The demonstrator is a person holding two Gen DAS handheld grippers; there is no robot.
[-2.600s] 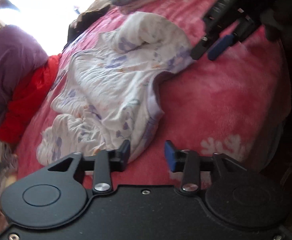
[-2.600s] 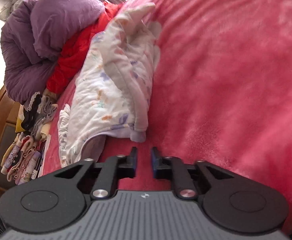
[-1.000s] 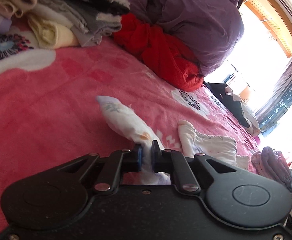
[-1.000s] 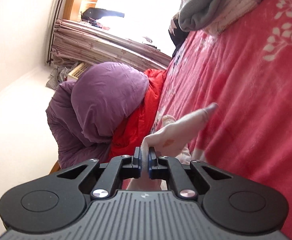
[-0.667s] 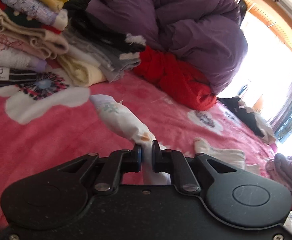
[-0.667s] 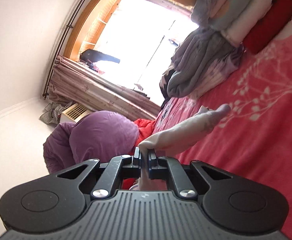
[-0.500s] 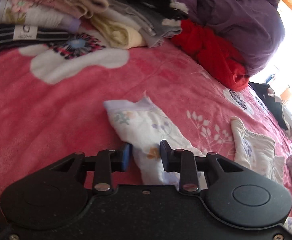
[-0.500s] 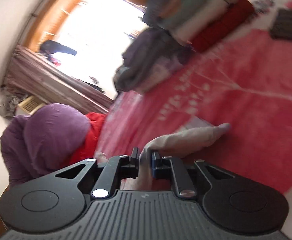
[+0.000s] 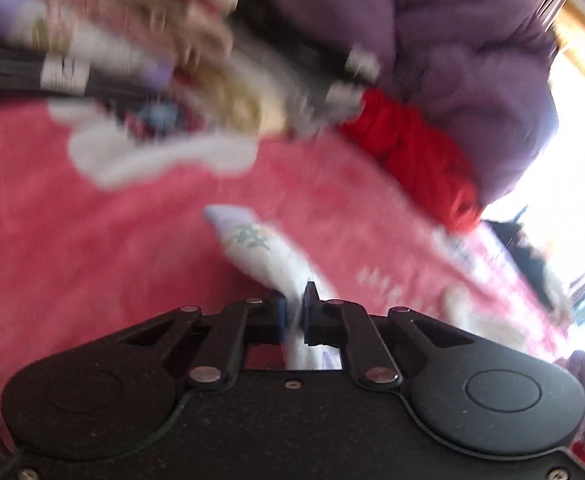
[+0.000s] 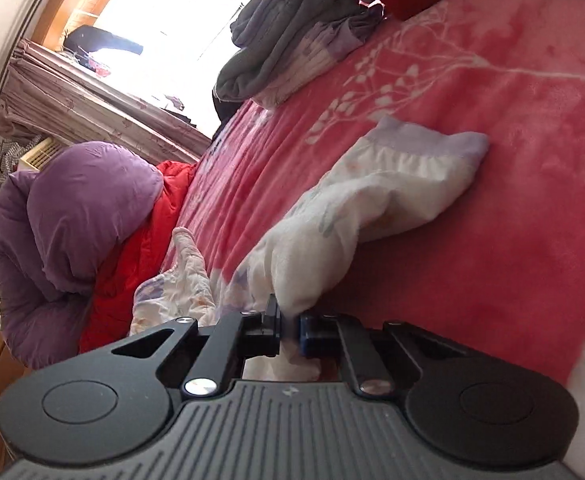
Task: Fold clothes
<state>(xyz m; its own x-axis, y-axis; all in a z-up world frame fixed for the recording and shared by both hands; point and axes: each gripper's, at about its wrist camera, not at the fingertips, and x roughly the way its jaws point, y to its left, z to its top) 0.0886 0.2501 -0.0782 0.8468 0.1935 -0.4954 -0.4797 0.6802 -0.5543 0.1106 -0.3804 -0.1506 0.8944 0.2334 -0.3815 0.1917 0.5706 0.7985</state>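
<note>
A white garment with a pale floral print and lilac cuffs lies on the pink bed blanket. In the blurred left wrist view one sleeve runs from its cuff down into my left gripper, which is shut on the cloth. In the right wrist view another sleeve rests on the blanket, and its near end is bunched between the pads of my right gripper, also shut. More of the garment lies crumpled to the left of that gripper.
A purple duvet and a red garment lie heaped along the bed's edge. Stacked folded clothes sit at the back left. A grey clothes pile lies by the bright window.
Both grippers opened briefly half a second ago and are shut on the garment again. The right sleeve came down from the air onto the blanket. The left view has swung and blurred.
</note>
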